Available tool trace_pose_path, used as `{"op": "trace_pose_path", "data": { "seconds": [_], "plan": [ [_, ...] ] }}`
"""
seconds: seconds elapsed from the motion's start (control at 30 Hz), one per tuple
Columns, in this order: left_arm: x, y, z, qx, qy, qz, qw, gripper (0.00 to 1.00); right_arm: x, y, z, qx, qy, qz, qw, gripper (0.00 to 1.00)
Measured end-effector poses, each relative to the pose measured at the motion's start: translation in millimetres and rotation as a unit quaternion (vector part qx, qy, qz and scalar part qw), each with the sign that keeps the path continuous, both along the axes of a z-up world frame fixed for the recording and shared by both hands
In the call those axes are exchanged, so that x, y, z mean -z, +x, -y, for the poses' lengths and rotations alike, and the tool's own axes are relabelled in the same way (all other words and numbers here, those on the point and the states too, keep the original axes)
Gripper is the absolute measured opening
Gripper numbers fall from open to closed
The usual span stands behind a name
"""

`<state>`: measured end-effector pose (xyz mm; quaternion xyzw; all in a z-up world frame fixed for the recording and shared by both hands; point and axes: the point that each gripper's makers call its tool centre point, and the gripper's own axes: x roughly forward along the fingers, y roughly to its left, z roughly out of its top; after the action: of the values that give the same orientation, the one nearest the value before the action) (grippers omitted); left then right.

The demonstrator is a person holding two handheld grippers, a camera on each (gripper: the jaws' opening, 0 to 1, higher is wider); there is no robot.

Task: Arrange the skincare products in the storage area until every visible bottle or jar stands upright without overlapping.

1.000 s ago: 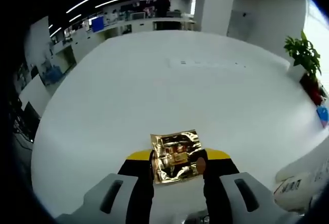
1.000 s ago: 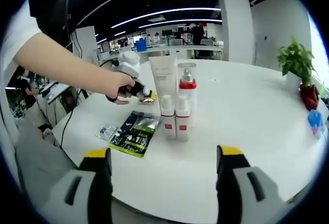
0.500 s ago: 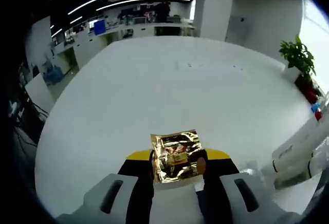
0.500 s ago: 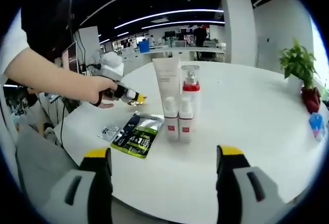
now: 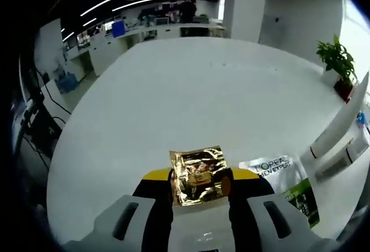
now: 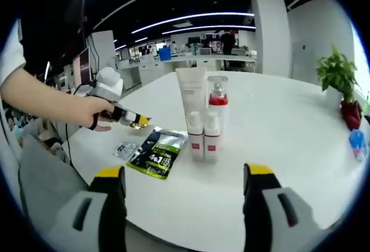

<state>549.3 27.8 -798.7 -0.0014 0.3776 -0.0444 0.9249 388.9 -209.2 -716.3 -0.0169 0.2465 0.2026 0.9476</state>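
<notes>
My left gripper (image 5: 199, 187) is shut on a gold foil sachet (image 5: 196, 166), held above the white table. In the right gripper view a hand holds that left gripper (image 6: 122, 114) and the gold sachet (image 6: 139, 123) left of the products. A white tube (image 6: 191, 92), a clear bottle with a red collar (image 6: 217, 104) and two small white bottles (image 6: 195, 139) (image 6: 211, 140) stand upright in a tight group. A green and black sachet (image 6: 158, 153) and a small silver sachet (image 6: 124, 148) lie flat beside them. My right gripper (image 6: 184, 206) is open, near the table's front edge.
The round white table (image 6: 277, 165) has free room to the right and behind the bottles. A potted plant (image 6: 337, 74) and a blue item (image 6: 356, 143) stand at its far right edge. In the left gripper view the green sachet (image 5: 286, 178) lies just right of my jaws.
My left gripper has carried the gold sachet leftward, away from the bottle group and out over the flat sachets' left side. The right gripper has stayed open in place.
</notes>
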Motion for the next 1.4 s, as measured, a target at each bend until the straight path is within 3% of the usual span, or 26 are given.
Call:
{"op": "trace_pose_path", "data": {
  "seconds": [0.23,0.67,1.4],
  "plan": [
    [8.0,-16.0,2,0.004,0.005,-0.012,0.9999,0.34,-0.2,0,-1,-0.004,-0.002,0.001,1.0,0.84],
    [21.1,-24.7,7,0.018,0.012,-0.028,0.9994,0.35,0.2,-1,-1,-0.003,-0.002,0.0,1.0,0.85],
    [18.3,-26.8,7,0.033,0.009,-0.029,0.999,0.4,-0.3,0,-1,-0.002,-0.002,0.001,1.0,0.85]
  ]
}}
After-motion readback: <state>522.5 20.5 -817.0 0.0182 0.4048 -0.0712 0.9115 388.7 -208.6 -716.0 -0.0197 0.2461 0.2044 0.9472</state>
